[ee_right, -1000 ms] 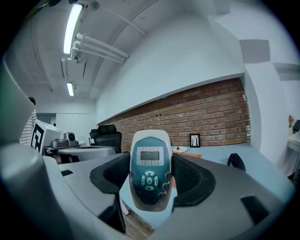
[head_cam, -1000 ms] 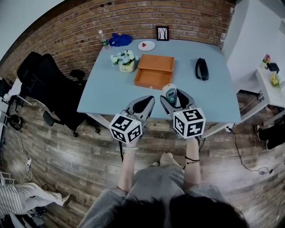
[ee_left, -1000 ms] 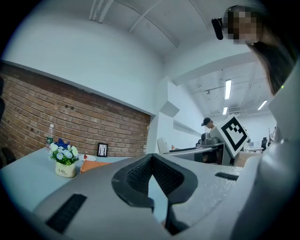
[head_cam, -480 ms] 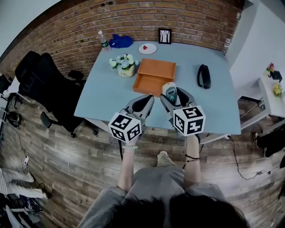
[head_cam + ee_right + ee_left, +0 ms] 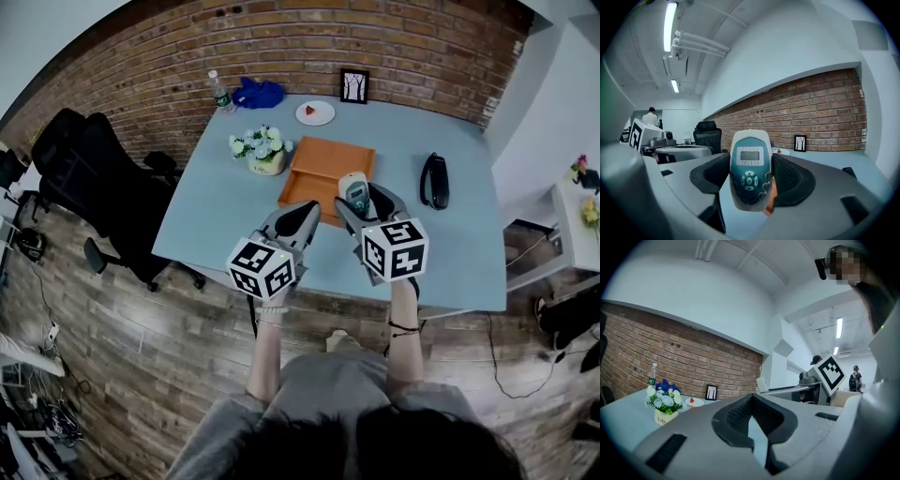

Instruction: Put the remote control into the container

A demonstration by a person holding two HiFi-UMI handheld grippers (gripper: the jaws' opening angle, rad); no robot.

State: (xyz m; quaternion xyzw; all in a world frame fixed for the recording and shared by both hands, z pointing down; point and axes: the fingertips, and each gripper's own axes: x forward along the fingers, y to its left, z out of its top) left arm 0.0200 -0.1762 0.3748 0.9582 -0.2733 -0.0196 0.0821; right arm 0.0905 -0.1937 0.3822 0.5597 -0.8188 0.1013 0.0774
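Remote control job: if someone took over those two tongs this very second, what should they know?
Right tongs: shut on the remote control, held upright between the pads with its screen facing the camera.
Left tongs: shut, holding nothing.
Orange container: open on the table and looks empty; in the head view it lies just ahead of the remote.
Done: remote is gripped and close to the container.
Left: carry it over the container, lower it in, open the right tongs.

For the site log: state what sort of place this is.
Probably an office or shared workroom: a light-blue table stands against a brick wall, a black office chair sits beside it, and strip lights hang from the ceiling.
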